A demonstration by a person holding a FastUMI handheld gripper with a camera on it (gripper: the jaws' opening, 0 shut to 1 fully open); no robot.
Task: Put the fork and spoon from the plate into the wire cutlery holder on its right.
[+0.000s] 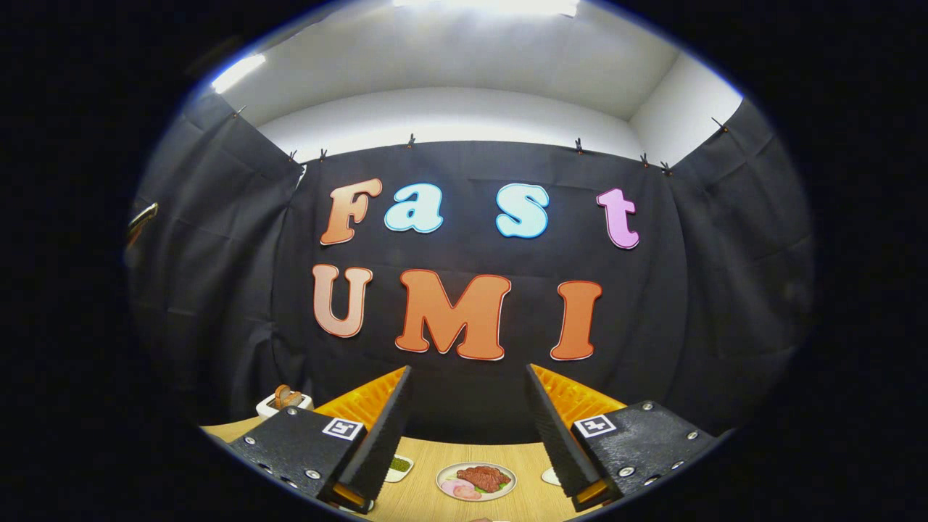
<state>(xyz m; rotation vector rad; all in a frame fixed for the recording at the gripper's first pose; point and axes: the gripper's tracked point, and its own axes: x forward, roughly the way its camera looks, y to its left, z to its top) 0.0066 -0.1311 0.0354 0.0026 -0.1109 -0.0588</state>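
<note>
Down on the wooden table (428, 500), between the two spread fingers and a little beyond them, sits a small round plate (475, 481) carrying what looks like slices of red meat with something pink and green beside it. No fork or spoon can be made out on it from this height, and whether it is the task's plate I cannot tell. A wire cutlery holder is not to be made out either; a pale edge (549, 476) just inside the right-hand finger is too small to name.

The gripper (470, 435) hangs high with its fingers wide apart, holding nothing, and looks mostly at the booth's black wall. That suggests the task is at its start: the approach to the first utensil is not yet made. The next move calls for tipping the gripper downward toward the table, finding the fork or spoon, and lowering the open fingers astride its handle.

Near the left-hand finger lies a small white dish (398, 466) with something green, and farther left a white container (284, 401) holding brown pieces.
</note>
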